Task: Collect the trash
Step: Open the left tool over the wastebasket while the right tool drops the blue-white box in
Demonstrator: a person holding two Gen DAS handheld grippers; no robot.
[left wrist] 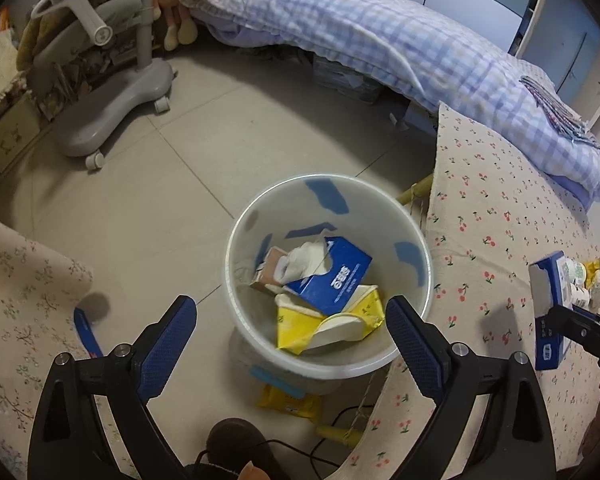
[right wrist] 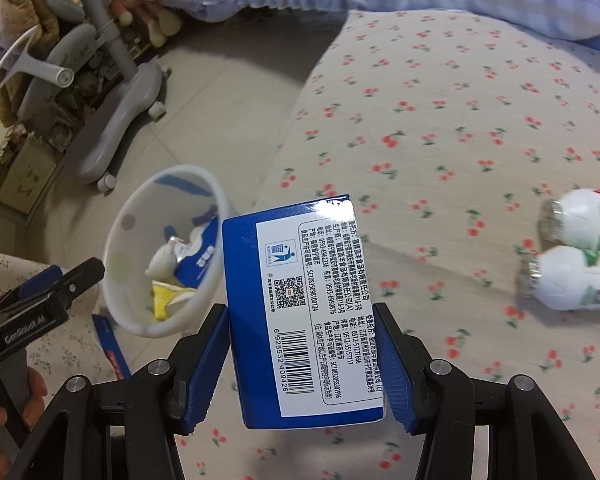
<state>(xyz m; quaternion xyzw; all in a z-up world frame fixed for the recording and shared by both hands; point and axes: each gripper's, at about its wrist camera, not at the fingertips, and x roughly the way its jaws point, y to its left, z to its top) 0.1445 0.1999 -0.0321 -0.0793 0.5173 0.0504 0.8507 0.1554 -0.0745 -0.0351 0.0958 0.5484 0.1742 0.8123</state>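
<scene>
Two blue pads of the right gripper (right wrist: 300,364) squeeze a blue box (right wrist: 296,312), holding it up over the cherry-print cloth (right wrist: 440,120) near its left edge. Next comes the white bin (left wrist: 328,276) on the floor, just beside that edge, with a blue tissue box (left wrist: 332,276) and a yellow wrapper (left wrist: 300,324) inside. Over the bin hangs the left gripper (left wrist: 292,328), its jaws wide apart and holding nothing. Two small white bottles (right wrist: 580,256) lie by the cloth's right edge.
</scene>
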